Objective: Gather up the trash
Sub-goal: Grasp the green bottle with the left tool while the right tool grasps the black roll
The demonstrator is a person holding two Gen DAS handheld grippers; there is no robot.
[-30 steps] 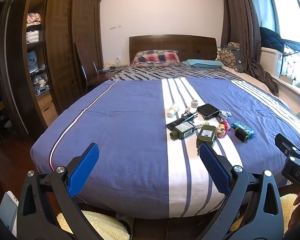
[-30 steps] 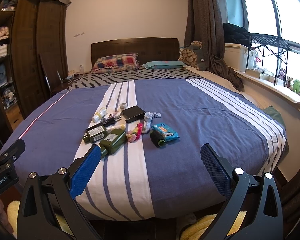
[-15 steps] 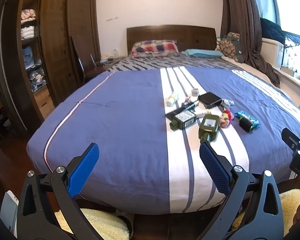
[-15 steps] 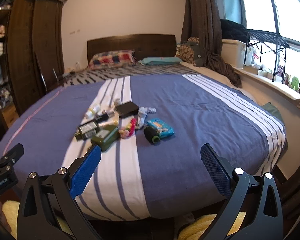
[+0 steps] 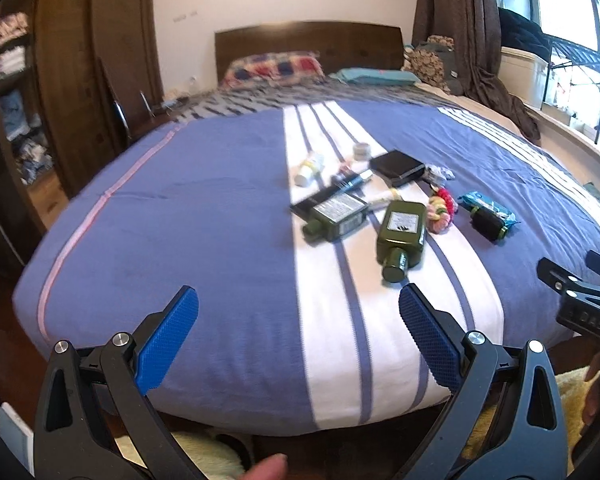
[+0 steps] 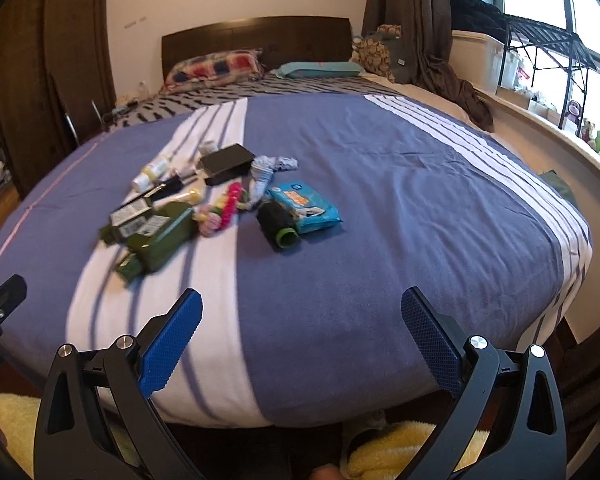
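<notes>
Both cameras have drawn nearer the bed (image 5: 204,216) than a second ago, the clutter looming larger; left gripper (image 5: 298,316) and right gripper (image 6: 300,316) hang spread wide and empty above the foot edge; two green bottles (image 5: 402,232) lie capped on the white stripe, beside a black box (image 5: 398,167), a blue wipes packet (image 6: 306,206) and a dark roll (image 6: 278,224); broad bare blanket surrounds them.
</notes>
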